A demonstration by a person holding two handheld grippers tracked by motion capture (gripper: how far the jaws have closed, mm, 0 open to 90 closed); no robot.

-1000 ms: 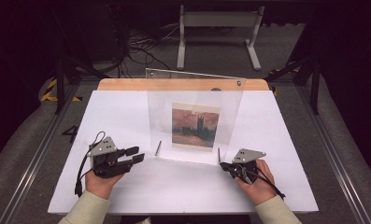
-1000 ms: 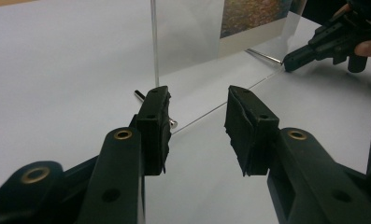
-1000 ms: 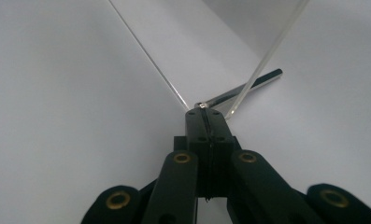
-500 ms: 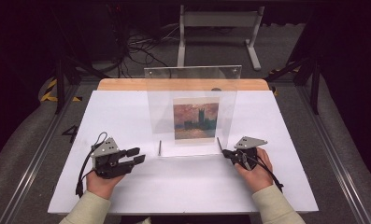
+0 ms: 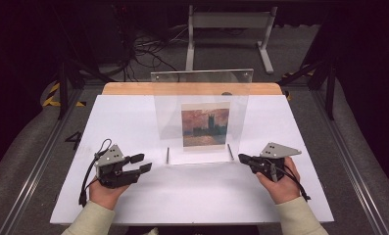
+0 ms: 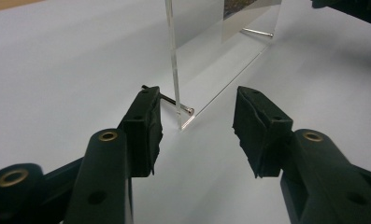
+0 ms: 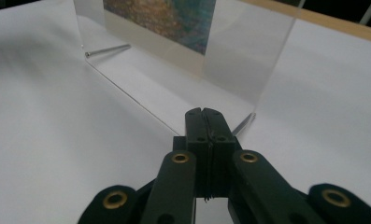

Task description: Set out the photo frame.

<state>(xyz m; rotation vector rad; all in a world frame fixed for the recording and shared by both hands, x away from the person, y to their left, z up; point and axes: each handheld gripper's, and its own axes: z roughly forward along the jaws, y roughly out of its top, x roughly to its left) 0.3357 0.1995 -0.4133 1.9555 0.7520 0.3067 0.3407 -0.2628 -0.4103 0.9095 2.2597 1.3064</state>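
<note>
The left tongs [image 5: 142,163] rest low on the white tabletop [image 5: 133,122], held in the person's left hand [image 5: 104,192], pointing rightward toward the near left corner of the clear acrylic picture frame [image 5: 202,115]. Their jaws are parted with nothing between them and have just been opening wider; in the left gripper view the frame's edge and its left metal foot pin [image 6: 174,101] lie just ahead of the gap, untouched.

The frame stands upright in the middle of the tabletop, carrying a small painting print [image 5: 205,127] of a dusky skyline. Compared with a second ago, when it leaned back toward the far side, it now stands straighter and shows more squarely to the high view.

The right tongs [image 5: 242,158], in the right hand [image 5: 279,183], point leftward at the frame's near right corner, clenched on nothing; the right gripper view shows the pads pressed together just short of the acrylic edge. That hand sits a little higher than before.

The right foot pin [image 7: 243,123] is partly hidden behind the closed jaws, and the print is blurred in both gripper views
</note>
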